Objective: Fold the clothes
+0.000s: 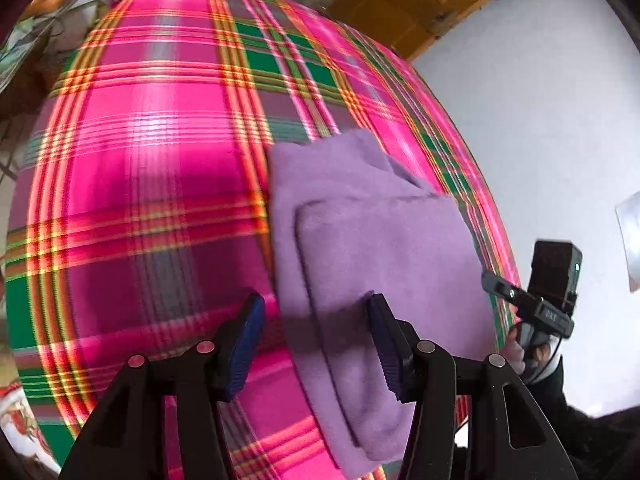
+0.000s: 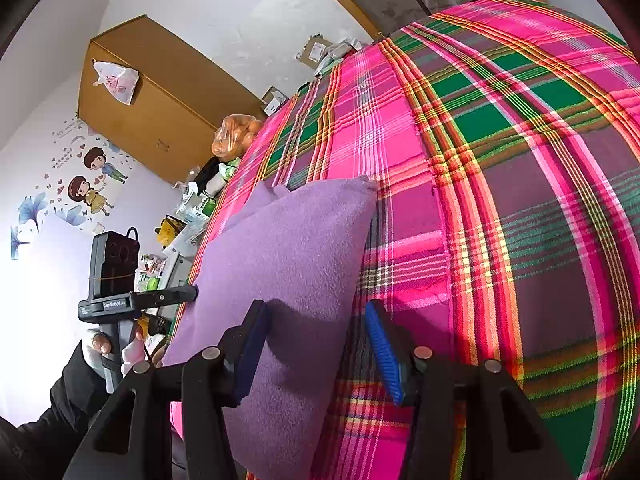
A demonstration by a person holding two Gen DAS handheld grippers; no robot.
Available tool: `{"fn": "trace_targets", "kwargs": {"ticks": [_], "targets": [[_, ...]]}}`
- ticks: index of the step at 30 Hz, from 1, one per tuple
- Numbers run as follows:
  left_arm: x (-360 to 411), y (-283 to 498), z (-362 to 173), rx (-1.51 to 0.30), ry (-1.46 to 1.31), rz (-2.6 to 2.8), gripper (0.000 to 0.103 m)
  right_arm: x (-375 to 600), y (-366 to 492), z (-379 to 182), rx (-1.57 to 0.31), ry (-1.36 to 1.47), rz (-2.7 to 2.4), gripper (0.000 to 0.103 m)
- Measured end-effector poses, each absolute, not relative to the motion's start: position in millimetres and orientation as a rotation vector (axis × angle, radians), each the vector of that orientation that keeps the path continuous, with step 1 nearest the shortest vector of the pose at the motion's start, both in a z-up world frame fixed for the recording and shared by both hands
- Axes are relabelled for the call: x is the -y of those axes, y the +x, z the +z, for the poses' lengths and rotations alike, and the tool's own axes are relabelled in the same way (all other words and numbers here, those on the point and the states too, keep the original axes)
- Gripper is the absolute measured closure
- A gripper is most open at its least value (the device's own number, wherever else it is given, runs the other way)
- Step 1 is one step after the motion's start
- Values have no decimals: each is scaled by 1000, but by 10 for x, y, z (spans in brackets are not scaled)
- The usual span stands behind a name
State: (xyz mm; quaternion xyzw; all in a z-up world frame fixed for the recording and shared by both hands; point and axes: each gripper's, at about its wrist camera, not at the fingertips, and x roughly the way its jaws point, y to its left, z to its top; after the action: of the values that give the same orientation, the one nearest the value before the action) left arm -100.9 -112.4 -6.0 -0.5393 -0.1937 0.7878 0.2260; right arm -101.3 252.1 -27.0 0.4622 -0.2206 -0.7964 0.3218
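Folded lilac fleece cloth [image 1: 372,240] lying on the pink, green and orange plaid bedcover [image 1: 152,160], in the lower centre-right of the left wrist view, its long axis running from the lower edge up toward frame centre. The left gripper [image 1: 316,344] stands open with nothing pinched, straddling the cloth's left border. In the right wrist view the right gripper [image 2: 318,350] is likewise open and empty over the cloth's right border. Both sit about equally near. The cloth shows stacked layers with soft, slightly uneven edges.
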Motion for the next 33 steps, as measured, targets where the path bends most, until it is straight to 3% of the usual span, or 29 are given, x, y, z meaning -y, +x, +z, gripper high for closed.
{"fn": "trace_targets", "kwargs": {"ticks": [14,21,30,33], "targets": [[1059,-1031,-36,520,-1468,2082,48,-2516,-998,-272,604,1210,-2096,52],[1108,-881,-61,507,-1466,2022,54,-2489,-976,-260,598,1211,-2094,52],[913,-808,-20,400,-1476,2018,54,-2338,-1035,-216,515,1232,-2070,51],[905,-785,20,370,-1478,2050,63,-2262,-1043,-175,449,1250,-2075,60]]}}
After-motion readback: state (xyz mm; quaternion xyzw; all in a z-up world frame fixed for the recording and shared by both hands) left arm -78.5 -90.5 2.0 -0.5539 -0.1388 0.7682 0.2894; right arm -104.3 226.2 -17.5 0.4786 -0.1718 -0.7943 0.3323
